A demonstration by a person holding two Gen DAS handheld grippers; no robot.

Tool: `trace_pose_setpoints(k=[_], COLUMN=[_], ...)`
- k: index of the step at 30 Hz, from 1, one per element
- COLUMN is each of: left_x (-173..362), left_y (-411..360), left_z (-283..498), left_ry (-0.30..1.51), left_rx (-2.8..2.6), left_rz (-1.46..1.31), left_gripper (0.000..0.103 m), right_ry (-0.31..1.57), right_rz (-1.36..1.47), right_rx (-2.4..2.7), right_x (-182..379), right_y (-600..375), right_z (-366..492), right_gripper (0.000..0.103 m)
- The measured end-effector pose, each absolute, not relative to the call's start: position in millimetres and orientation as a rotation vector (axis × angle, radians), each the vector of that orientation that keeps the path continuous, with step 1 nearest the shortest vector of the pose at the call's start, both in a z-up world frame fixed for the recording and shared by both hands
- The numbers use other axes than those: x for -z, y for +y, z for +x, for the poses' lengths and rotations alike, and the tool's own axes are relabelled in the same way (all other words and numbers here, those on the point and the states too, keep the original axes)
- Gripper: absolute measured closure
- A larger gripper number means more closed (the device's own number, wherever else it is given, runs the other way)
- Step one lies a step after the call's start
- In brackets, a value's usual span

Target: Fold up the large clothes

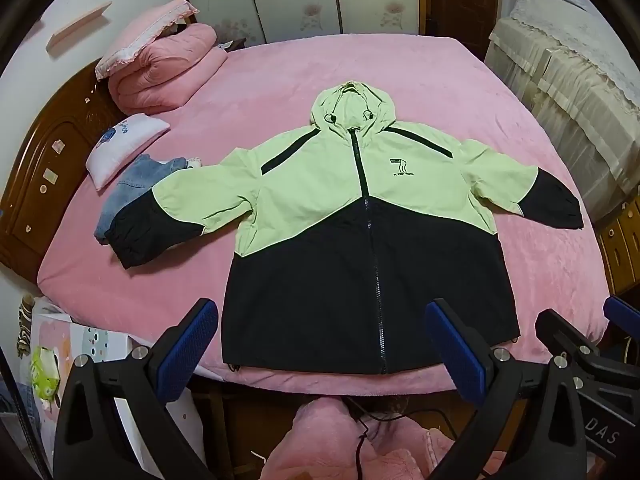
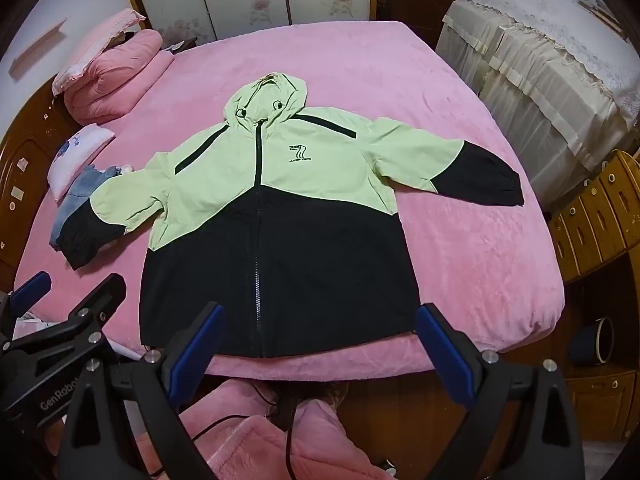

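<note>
A green and black hooded jacket (image 1: 340, 216) lies flat and face up in the middle of a pink bed (image 1: 260, 80), zipped, sleeves spread to either side. Its long axis runs from the hood, in the upper middle of the frame, down to the black hem at the near edge of the bed, low in the frame.

Both grippers hover just short of that hem, pointing steeply down, above the near edge of the bed. The left gripper (image 1: 322, 344) frames the lower left part of the hem in the left wrist view; the right gripper (image 2: 320, 344) frames the lower right part in the right wrist view. Each sits about equally near its own hem corner. Both sets of jaws stand wide open and hold nothing; the blue pads (image 1: 182, 350) appear clear of the cloth, though the fisheye bend makes the gap hard to judge.

The left sleeve's cuff, at the middle left of the frame, overlaps a folded pair of jeans (image 1: 128, 192). A pillow (image 1: 120, 144) and a rolled pink quilt (image 1: 164, 68) sit in the upper left.
</note>
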State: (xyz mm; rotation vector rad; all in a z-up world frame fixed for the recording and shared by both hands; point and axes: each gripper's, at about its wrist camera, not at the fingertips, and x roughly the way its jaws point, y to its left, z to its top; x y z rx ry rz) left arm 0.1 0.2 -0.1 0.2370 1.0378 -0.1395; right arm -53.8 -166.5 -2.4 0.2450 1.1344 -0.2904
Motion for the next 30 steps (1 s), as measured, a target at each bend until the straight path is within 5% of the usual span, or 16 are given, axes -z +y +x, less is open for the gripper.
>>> trace_pose_setpoints(k=[30], left_x=[-1.6], left_y=[0.7], left_z=[-2.7], left_ry=[1.040], left_rx=[0.155], left_rz=[0.219], left_gripper=[0.001], right_ry=[1.129], right_rz=[0.231], right_rx=[0.302], right_x=[-0.4], right_y=[-168.1], right_z=[-58.2], right_gripper=[0.007])
